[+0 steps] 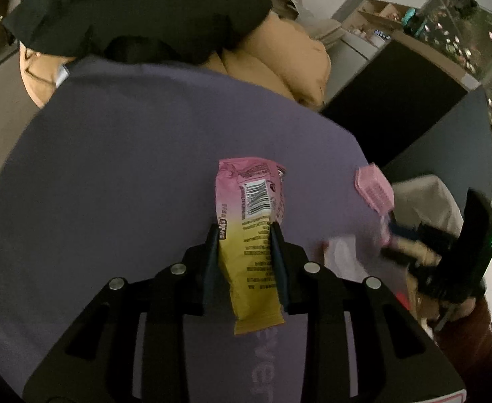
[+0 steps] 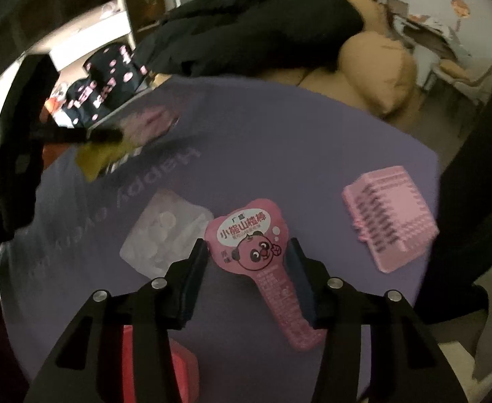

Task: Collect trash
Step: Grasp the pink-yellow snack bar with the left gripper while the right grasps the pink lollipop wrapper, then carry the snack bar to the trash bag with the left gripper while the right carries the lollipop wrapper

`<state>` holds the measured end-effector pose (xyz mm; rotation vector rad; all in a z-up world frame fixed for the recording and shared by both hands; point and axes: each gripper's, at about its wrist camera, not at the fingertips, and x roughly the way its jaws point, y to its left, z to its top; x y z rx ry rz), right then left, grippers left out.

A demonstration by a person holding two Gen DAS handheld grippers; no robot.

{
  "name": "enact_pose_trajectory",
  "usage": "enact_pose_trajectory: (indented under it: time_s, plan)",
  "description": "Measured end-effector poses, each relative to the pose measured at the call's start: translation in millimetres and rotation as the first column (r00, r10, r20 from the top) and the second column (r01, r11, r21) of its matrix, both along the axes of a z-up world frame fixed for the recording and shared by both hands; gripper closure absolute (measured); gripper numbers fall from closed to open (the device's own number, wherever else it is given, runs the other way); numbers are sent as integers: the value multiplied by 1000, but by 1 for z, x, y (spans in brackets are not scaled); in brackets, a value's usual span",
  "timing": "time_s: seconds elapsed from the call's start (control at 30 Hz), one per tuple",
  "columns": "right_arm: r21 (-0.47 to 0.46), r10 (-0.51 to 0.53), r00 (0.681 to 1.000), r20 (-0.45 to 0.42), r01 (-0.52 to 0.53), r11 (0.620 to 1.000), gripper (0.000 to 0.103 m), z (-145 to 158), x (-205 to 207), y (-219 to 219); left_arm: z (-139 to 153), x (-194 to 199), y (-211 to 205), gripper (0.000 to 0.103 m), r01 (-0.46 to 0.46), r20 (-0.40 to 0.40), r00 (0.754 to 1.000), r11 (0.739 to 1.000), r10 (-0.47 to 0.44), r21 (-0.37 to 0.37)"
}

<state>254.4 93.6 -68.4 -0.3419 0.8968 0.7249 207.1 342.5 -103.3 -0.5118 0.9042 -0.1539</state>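
The pink bear-face wrapper (image 2: 257,262) is carrying the clearest writing — large Chinese characters, 小熊山楂棒, above a cartoon bear's face, with fine print running down its narrow stem (too small to read). The purple mat (image 2: 279,154) covering the round table is showing pale lettering, upside down in the right wrist view, where "Happy" can be made out; the left wrist view is catching only "ever". The pink-and-yellow snack wrapper (image 1: 252,235) is displaying a barcode on its pink half and rows of dark print on the yellow half, none of it legible.

The left gripper (image 1: 245,231) is clamping that snack wrapper — both pads are pressing its sides at the yellow part, the pink end sticking out ahead and the yellow end hanging back between the arms, over the middle of the mat. The right gripper (image 2: 247,252) is standing with its jaws apart, one on either side of the bear-face wrapper, and I cannot tell whether the pads are touching it or whether it is lying flat on the mat; it is sitting toward the mat's near edge.

A pink ridged plastic tray (image 2: 390,218) is lying near the mat's right edge, and a clear plastic blister pack (image 2: 165,235) is resting just left of the bear-face wrapper.
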Motion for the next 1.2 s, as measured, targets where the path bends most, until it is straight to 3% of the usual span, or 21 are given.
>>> enact_pose_trajectory:
  time_s: [0.2,0.37,0.5,0.63,0.7,0.73,0.77,0.87,1.07,1.2]
  plan:
    - [16,-65,998,21,65,998,57,15,-16,-21,-9,-17,-30,72,81,-20,996,997,-81,5]
    - [5,-50,998,49,50,999,57,19,-36,-30,-2,-23,-51,53,130,-8,991,990,-130,57]
    - [-1,-58,996,74,59,998,57,18,-43,-35,6,-22,-58,48,139,7,990,986,-140,92]
    - [19,-65,995,77,64,998,57,16,-47,-37,-1,-11,-67,48,107,-45,994,976,-100,191]
    - [26,-71,994,83,69,997,57,16,-49,-38,-4,-8,-70,48,108,-60,993,973,-97,205]
    - [28,-71,994,85,69,997,57,17,-50,-38,-6,-7,-71,52,112,-67,993,972,-100,209]
    - [31,-72,993,89,69,997,57,18,-52,-39,-7,-6,-73,64,112,-73,993,970,-98,216]
    - [46,-81,990,114,76,996,57,27,-60,-44,-4,-6,-75,73,88,-75,995,966,-72,242]
    - [111,-119,972,204,98,989,57,64,-82,-64,49,-22,-89,75,56,51,996,946,-76,318]
    - [153,-158,952,264,120,981,57,91,-96,-81,97,-39,-111,75,43,165,980,933,-108,357]
